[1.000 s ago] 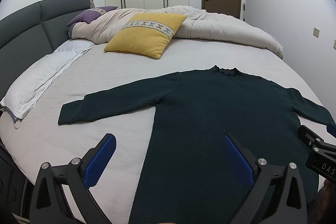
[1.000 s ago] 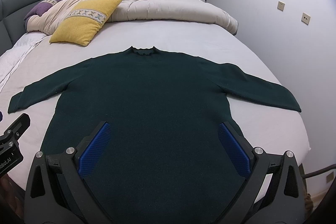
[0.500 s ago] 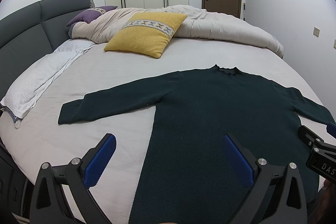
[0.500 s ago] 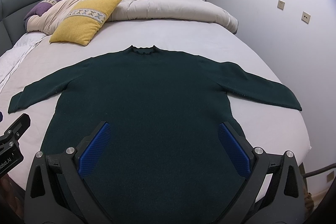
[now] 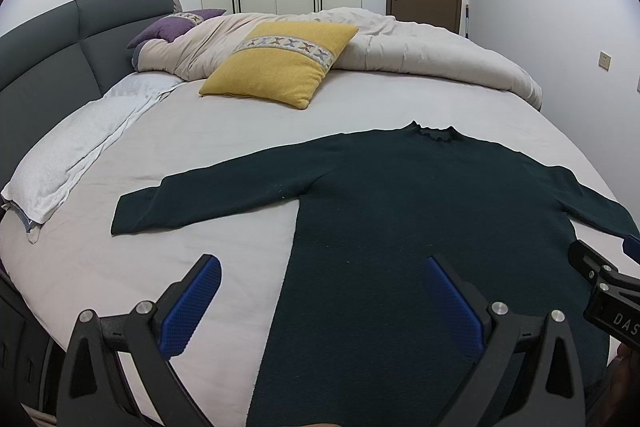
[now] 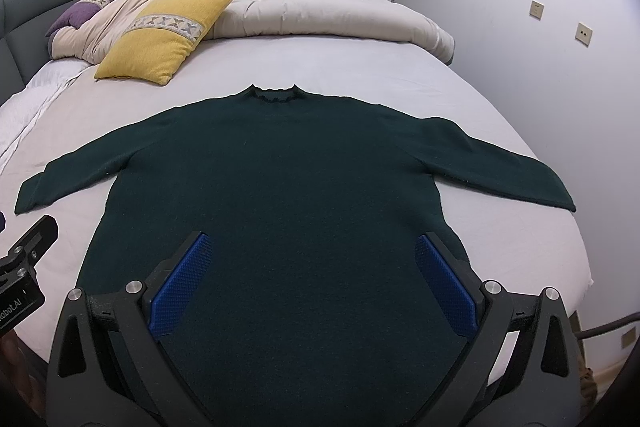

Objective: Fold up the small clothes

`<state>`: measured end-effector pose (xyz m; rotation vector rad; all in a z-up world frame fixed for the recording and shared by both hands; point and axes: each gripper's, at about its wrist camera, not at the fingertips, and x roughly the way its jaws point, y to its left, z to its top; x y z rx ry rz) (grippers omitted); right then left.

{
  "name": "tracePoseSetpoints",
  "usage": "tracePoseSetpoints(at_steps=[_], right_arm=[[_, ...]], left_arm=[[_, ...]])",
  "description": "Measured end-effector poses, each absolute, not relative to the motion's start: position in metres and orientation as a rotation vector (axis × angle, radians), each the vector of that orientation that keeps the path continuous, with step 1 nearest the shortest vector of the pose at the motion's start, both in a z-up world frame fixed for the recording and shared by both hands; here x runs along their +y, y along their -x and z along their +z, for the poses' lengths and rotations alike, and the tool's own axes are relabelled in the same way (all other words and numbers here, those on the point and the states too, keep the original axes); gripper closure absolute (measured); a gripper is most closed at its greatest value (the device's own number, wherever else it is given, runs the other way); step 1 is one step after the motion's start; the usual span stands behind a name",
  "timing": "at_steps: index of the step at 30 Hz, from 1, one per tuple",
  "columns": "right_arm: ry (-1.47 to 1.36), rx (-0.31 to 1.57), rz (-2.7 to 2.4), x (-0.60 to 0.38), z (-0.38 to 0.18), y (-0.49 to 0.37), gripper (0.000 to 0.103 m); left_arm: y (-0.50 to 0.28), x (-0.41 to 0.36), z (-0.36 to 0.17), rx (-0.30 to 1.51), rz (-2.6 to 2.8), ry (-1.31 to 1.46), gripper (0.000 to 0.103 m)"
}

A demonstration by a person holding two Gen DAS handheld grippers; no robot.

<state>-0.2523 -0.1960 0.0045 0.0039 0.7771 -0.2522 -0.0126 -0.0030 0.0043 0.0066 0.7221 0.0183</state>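
a wide bed [image 5: 208,155] filled the room, a rumpled duvet [image 6: 320,11] and a yellow cushion [image 5: 280,63] lying well beyond the dark green sweater [image 6: 280,187], which was spread flat near the front edge, sleeves out and nothing lying on it. the left gripper [image 5: 320,291] and right gripper [image 6: 312,267] hovered above its hem, jaws wide apart and empty. nothing had visibly moved since a second earlier.
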Motion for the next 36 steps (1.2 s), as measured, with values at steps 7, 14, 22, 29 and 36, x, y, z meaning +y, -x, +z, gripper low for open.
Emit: tracePoseSetpoints(at_steps=[7,14,22,29,36], right_arm=[[-0.003,0.78,-0.253,-0.194,0.002,0.253,0.0],[-0.002,0.781,-0.254,-0.193,0.002,0.252,0.0],[0.0,0.789,-0.252,-0.191,-0.003,0.248,0.0],[-0.003,0.806,-0.255,-0.193,-0.006,0.242,0.0],[-0.025,0.835,-0.257,-0.202,-0.015,0.23,0.0]], left_arm=[[0.011,-0.003,0.002,0.723,0.019,-0.006,0.0],[0.013,0.001,-0.003,0.727,0.018,-0.006,0.0],[0.013,0.007,-0.02,0.738,0.019,-0.006,0.0],[0.008,0.003,-0.021,0.762,0.012,-0.004,0.0],[-0.006,-0.005,-0.028,0.816,-0.001,-0.003,0.0]])
